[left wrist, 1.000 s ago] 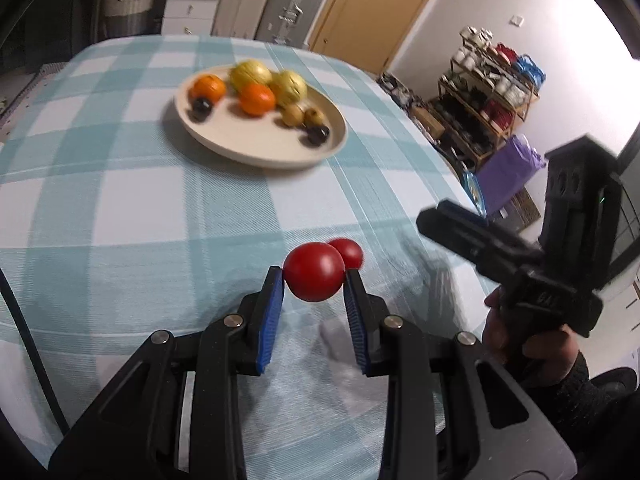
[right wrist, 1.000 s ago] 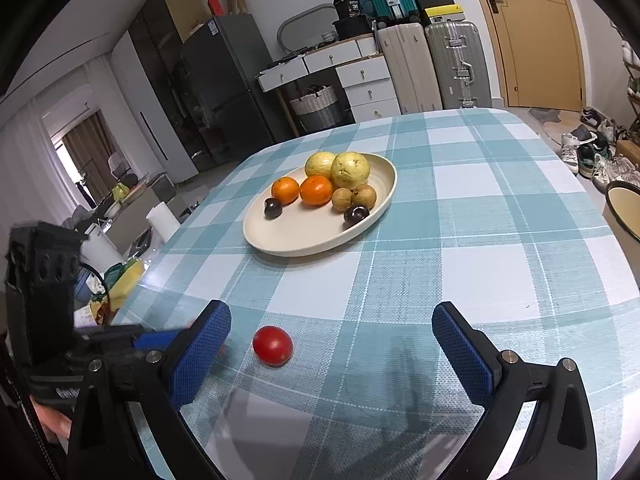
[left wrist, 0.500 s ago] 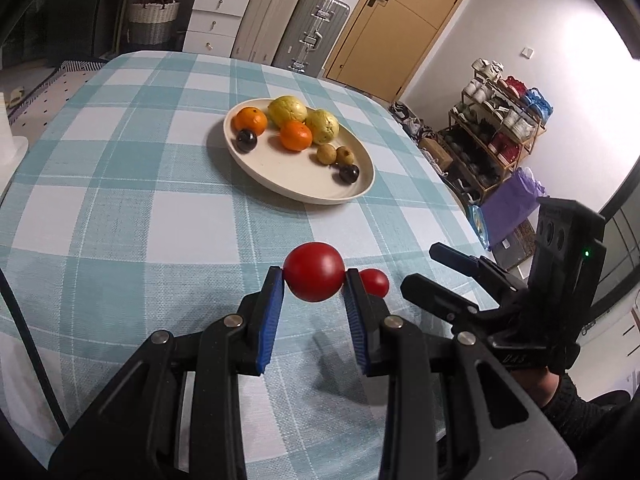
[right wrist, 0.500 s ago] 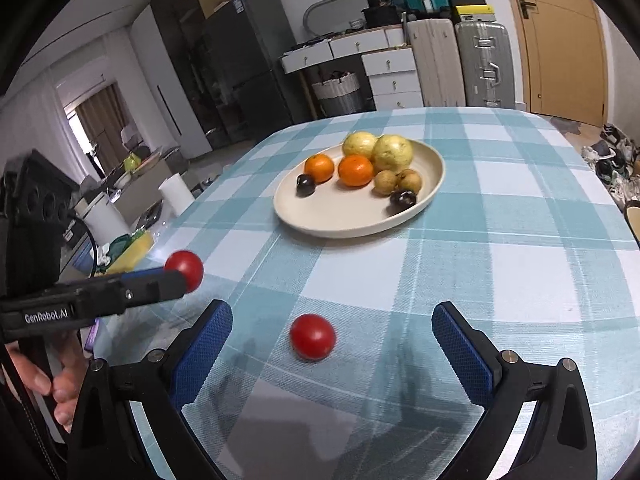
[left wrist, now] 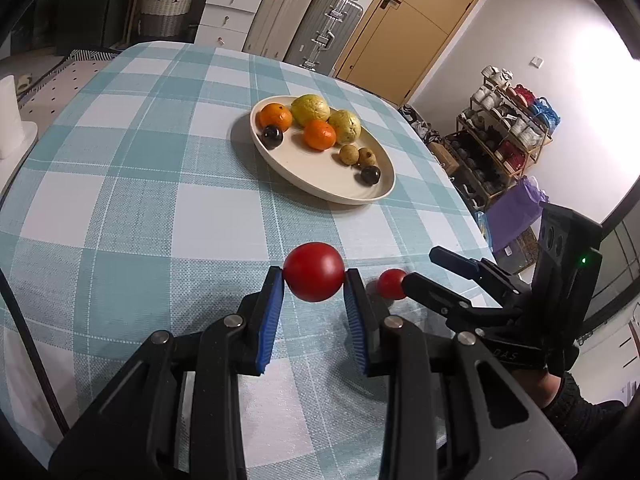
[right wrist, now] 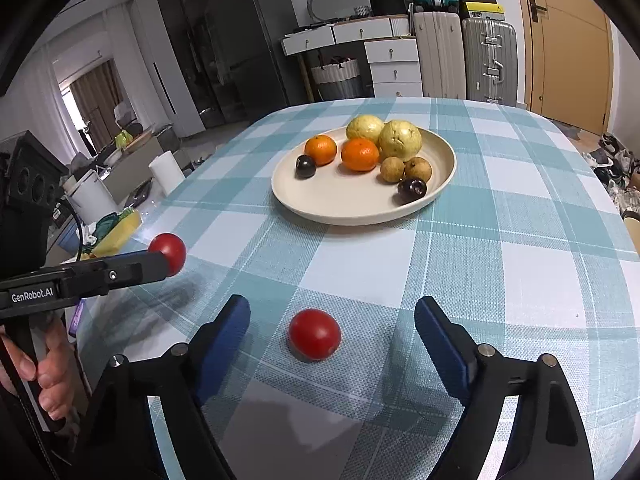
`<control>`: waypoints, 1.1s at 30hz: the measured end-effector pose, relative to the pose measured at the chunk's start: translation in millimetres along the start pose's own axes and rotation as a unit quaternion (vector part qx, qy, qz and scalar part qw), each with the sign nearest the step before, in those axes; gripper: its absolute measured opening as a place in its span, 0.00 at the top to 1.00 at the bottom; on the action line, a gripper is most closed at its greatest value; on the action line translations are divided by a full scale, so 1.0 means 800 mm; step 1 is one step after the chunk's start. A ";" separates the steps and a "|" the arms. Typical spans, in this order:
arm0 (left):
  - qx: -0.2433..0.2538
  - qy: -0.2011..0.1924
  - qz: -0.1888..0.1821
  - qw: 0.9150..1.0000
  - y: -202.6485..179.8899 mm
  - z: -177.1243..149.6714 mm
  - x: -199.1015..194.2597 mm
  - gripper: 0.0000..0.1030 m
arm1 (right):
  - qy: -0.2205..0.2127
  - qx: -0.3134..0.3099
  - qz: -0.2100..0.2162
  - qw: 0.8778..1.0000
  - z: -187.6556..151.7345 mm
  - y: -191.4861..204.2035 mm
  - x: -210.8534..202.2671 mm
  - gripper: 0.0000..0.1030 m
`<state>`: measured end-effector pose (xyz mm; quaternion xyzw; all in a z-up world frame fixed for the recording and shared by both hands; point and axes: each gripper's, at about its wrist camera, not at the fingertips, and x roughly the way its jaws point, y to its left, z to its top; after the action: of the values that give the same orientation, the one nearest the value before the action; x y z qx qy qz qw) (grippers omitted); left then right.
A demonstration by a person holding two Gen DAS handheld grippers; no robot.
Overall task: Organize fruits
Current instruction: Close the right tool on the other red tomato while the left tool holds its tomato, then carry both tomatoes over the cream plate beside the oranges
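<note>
Looking along my left hand-held gripper (left wrist: pixel 314 290), I grip one red tomato (left wrist: pixel 314 271), now lifted off the bench (left wrist: pixel 120 184) toward the plate (left wrist: pixel 384 194). From the right wrist view, my right hand-held gripper (right wrist: pixel 332 330), jaws wide apart, has closed in around the second tomato (right wrist: pixel 315 334), which lay farther ahead before.

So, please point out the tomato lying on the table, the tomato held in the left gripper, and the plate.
Tomato on the table (right wrist: pixel 315 334), right wrist view, middle of its skin.
Held tomato (left wrist: pixel 315 271), left wrist view, middle of its front.
Plate (right wrist: pixel 340 204), right wrist view, bare inner surface.
</note>
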<state>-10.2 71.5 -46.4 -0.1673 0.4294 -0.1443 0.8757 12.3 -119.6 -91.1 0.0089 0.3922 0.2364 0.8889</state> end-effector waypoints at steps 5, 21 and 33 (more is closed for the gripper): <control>-0.001 0.003 0.002 1.000 0.001 0.001 0.003 0.73 | 0.013 -0.011 0.012 1.000 -0.003 0.006 0.005 0.32; -0.001 0.011 0.010 1.000 -0.002 0.006 0.017 0.73 | 0.031 -0.032 0.020 0.999 -0.013 0.016 0.022 0.73; -0.001 0.008 0.014 1.000 -0.003 0.036 0.032 0.73 | 0.004 -0.031 0.031 0.999 0.010 0.012 0.011 0.73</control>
<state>27.3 64.1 -46.8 -0.1615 0.4391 -0.1331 0.8737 19.4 -105.8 -89.8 -0.0071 0.3876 0.2754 0.8797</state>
